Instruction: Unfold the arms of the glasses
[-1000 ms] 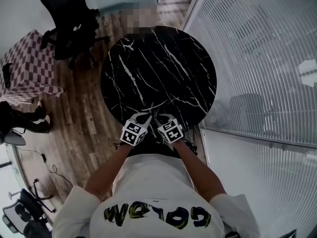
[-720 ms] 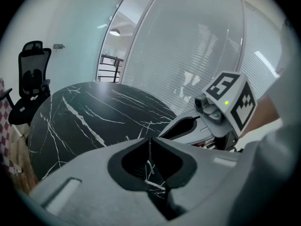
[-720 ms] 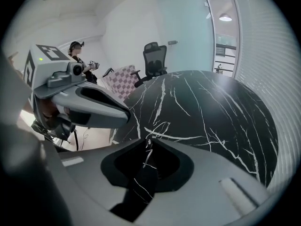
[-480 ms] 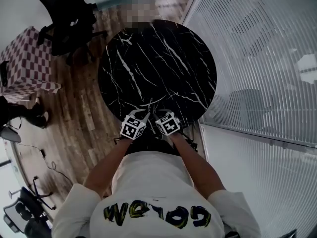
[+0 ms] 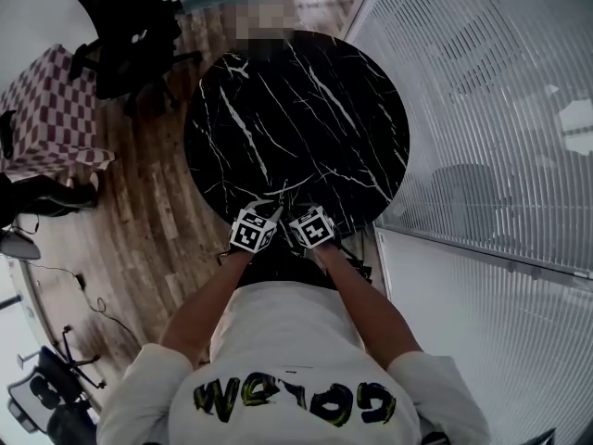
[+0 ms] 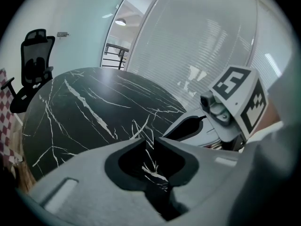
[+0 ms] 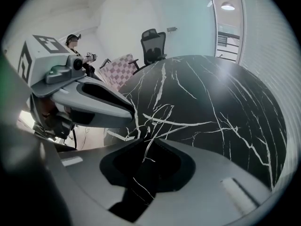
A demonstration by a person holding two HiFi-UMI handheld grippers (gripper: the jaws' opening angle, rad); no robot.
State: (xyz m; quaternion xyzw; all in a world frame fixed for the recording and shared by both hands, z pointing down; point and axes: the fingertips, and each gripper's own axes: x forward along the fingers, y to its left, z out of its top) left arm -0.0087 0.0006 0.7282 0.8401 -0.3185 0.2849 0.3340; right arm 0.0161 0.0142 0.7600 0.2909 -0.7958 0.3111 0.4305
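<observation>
Both grippers hang side by side over the near edge of the round black marble table (image 5: pixel 296 109), pointing down at it. In the head view my left gripper (image 5: pixel 275 212) and right gripper (image 5: pixel 289 216) almost meet at the tips. The left gripper's (image 6: pixel 150 142) jaws are opening, with a narrow gap and only veined marble behind it. The right gripper's (image 7: pixel 149 145) jaws are opening too, with nothing pinched. Thin pale looping lines (image 7: pixel 155 117) lie just ahead of the tips. I cannot tell whether they are the glasses' wire frame or marble veins.
A black office chair (image 5: pixel 125 44) and a checkered seat (image 5: pixel 46 109) stand on the wooden floor to the left. A glass wall with blinds (image 5: pixel 482 109) runs close along the table's right side. A person stands beyond the left gripper (image 7: pixel 73 44).
Both grippers have sunk together toward the table's near edge. They stay side by side.
</observation>
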